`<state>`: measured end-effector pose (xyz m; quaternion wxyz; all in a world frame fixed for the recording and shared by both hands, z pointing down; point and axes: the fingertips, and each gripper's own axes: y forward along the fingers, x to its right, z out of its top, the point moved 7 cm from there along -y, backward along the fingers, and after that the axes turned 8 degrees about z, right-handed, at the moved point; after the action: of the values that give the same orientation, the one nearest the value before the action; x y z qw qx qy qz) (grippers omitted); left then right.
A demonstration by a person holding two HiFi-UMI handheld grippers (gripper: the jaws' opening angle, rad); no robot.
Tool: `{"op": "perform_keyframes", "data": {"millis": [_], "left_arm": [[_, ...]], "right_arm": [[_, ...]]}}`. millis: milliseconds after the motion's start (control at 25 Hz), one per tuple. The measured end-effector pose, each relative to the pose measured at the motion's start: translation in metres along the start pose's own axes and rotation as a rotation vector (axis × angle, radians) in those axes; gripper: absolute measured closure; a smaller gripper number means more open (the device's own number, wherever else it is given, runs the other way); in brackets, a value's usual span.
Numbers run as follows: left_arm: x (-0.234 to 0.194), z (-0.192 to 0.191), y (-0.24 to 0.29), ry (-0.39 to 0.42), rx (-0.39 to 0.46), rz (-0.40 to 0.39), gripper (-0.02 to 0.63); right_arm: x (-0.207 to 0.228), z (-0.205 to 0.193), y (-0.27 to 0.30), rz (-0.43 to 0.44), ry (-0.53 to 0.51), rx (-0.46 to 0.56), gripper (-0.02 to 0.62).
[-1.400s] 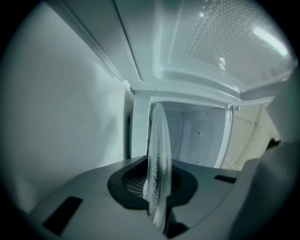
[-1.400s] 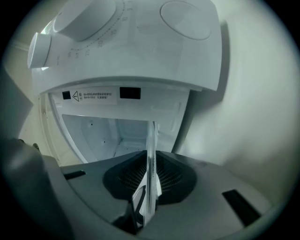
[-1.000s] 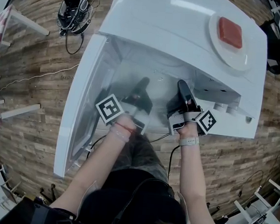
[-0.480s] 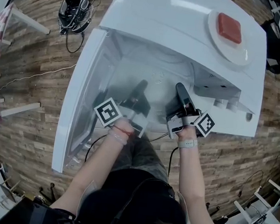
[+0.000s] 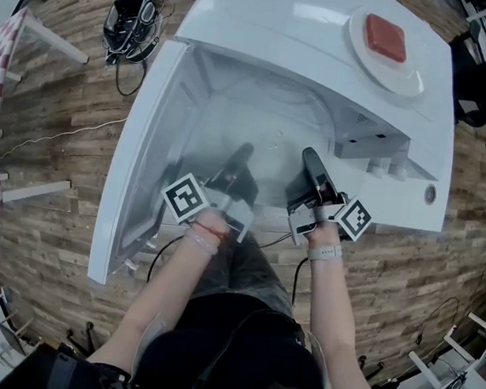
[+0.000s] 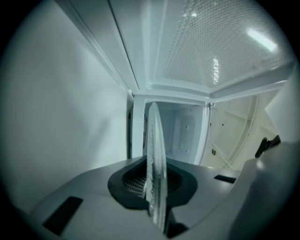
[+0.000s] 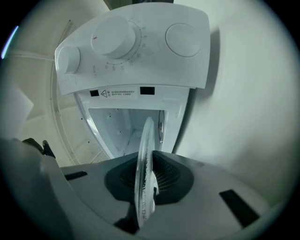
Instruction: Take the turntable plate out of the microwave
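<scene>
The clear glass turntable plate (image 5: 274,154) hangs level at the mouth of the white microwave (image 5: 276,30), held at its near rim from both sides. My left gripper (image 5: 241,157) is shut on the plate's left part. In the left gripper view the plate (image 6: 154,154) stands edge-on between the pads of the left gripper (image 6: 157,190). My right gripper (image 5: 310,160) is shut on its right part. Seen from the right gripper view, the plate's rim (image 7: 144,164) is pinched in the right gripper (image 7: 143,190). The cavity (image 7: 124,129) lies behind it.
The microwave door (image 5: 140,154) swings open to the left. A white dish with a red block (image 5: 386,39) sits on the microwave's top. The control knobs (image 7: 115,35) are right of the cavity. Black gear and cables (image 5: 132,12) lie on the wooden floor.
Both grippers have drawn back a little toward the person with the glass plate between them, so more of the cavity shows beyond their tips.
</scene>
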<state>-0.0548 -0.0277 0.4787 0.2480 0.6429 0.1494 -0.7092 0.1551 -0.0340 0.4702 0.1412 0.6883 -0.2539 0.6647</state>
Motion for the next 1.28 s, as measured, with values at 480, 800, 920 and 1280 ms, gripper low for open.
{"op": "perform_keyframes", "data": {"millis": [480,800,920,1280], "left_arm": [[0.010,-0.022,-0.043,0.029,-0.048,-0.002,0.574],[0.013,-0.037,-0.068,0.013,-0.106,-0.007,0.574],[0.014,-0.042,-0.076,0.017,-0.139,-0.013,0.574],[0.024,-0.061,-0.100,0.033,-0.223,-0.007,0.574]], "right_arm": [[-0.027,-0.027,-0.040,-0.003,-0.001,-0.031,0.555],[-0.044,-0.049,-0.069,0.003,-0.015,-0.004,0.555],[-0.052,-0.056,-0.081,-0.001,-0.041,0.023,0.555],[-0.075,-0.080,-0.119,-0.010,-0.054,0.100,0.555]]}}
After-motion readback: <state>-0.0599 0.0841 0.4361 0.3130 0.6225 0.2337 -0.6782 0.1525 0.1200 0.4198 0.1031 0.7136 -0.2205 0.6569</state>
